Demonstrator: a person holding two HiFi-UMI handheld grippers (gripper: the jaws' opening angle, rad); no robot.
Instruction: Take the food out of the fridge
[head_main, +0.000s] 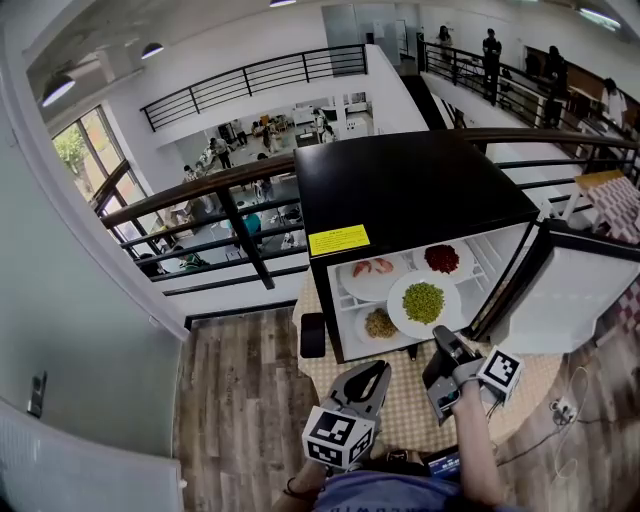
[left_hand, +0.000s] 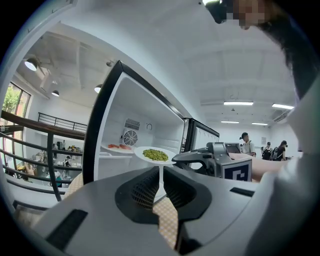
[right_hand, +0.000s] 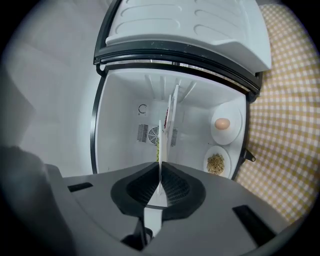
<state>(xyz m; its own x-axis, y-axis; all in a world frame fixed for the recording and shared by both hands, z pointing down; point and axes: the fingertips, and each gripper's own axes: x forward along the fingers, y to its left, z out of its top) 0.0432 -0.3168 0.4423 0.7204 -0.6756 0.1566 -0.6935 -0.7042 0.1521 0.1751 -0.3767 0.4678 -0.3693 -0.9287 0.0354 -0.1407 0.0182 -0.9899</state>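
In the right gripper view the plate of green peas (right_hand: 159, 134) shows only edge-on, as a thin white line with a sliver of green. Its load reads better from the head view. There the same plate covers the right half of the lower shelf. The plate with a pale round item (right_hand: 221, 123) on that shelf shows only in the right gripper view, and I cannot tell what the item is. The person's arms are cut off at the bottom edge.

The right tongs (head_main: 441, 337) pinch the pea plate by its rim, at about 5 o'clock on the plate, at the mouth of the open fridge (head_main: 400, 185). The left tongs (head_main: 379, 370) are pressed together on nothing, at 7 o'clock from the plate and apart from it.

Inside, a plate of pink-red pieces (head_main: 372, 268) sits at 10 o'clock from the peas and a plate of dark red food (head_main: 441, 258) at 1 o'clock. A plate of brownish grains (head_main: 380, 323) lies at 8 o'clock, just beside the pea plate. The door (head_main: 575, 300) stands swung out at 3 o'clock. The fridge rests on a checked cloth (head_main: 400, 405) over a wooden floor (head_main: 240, 400), with a black railing (head_main: 200, 200) at 10 o'clock.
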